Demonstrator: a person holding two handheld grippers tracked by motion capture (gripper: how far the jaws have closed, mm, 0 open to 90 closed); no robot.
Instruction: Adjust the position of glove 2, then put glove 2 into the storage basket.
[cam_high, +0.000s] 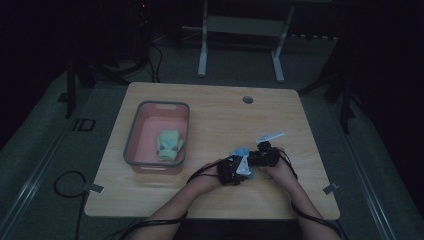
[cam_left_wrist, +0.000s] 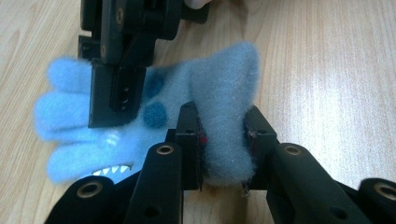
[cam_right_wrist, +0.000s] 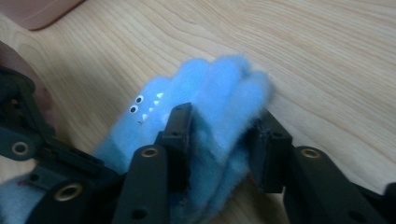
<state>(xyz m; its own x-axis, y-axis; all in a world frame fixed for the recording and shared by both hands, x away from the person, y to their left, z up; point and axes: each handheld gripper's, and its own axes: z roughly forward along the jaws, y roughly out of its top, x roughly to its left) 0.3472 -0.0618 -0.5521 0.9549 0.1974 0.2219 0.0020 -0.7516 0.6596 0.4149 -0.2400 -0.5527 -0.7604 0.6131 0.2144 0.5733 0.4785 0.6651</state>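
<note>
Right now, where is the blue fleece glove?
In the high view the blue glove lies on the wooden table, front right of centre, pinched between the left gripper and right gripper, right of the pink bin.

Blue glove (cam_left_wrist: 140, 116): fuzzy fleece cloth, matt. Tabletop (cam_left_wrist: 327, 70): pale wood grain, smooth, slight sheen. Tongs (cam_left_wrist: 222, 140): matt black plastic, brass-coloured rivets.
</note>
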